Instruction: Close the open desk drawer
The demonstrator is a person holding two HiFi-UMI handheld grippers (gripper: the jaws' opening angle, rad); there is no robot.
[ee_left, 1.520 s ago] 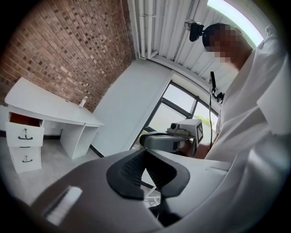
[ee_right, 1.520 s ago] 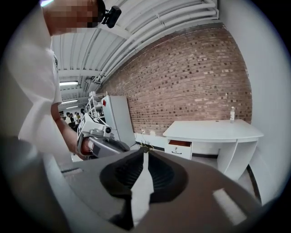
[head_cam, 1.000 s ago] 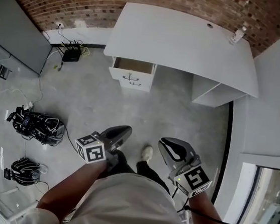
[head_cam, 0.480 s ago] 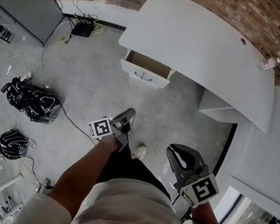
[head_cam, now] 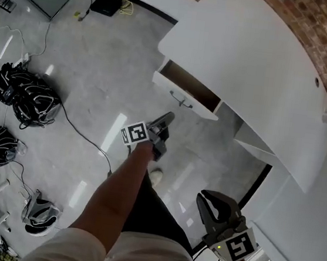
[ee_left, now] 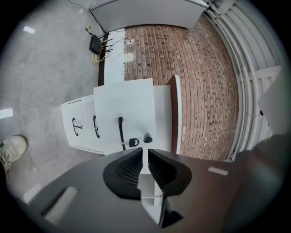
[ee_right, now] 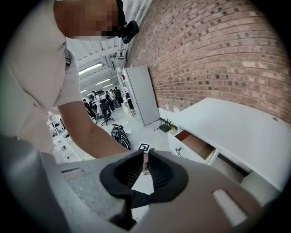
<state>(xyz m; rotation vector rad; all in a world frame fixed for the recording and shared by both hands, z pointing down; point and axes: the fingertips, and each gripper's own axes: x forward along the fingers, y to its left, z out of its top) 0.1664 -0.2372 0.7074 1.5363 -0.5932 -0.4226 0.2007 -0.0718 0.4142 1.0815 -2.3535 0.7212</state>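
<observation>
I have two tongs. My left tongs (head_cam: 166, 120) are held out in front of me. Their jaws are pinched almost together, with only a thin slit between them, and they hold nothing. My right tongs (head_cam: 215, 197) hang back close to my body. Their tips are pressed together too, and they are also empty.

The open drawer (head_cam: 187, 92) is the top one under the white desk (head_cam: 249, 60). It sticks out from the desk toward my left tongs. I can see its brown inside from above. In the left gripper view the drawer front (ee_left: 125, 116) is straight ahead of the jaws and near them, but not touching. Its dark handle (ee_left: 120, 131) is just past the tips. A small key tag (ee_left: 133, 142) hangs by the lock beside the handle.

The drawer front is long from side to side, and it faces my left tongs flat on. The drawer slides in straight away from them, back under the desk. So I think a flat push on the front, near the handle, is what comes next.

My left tongs are much nearer. From my right tongs the drawer (ee_right: 194, 144) is well off, ahead and to the right.
</observation>
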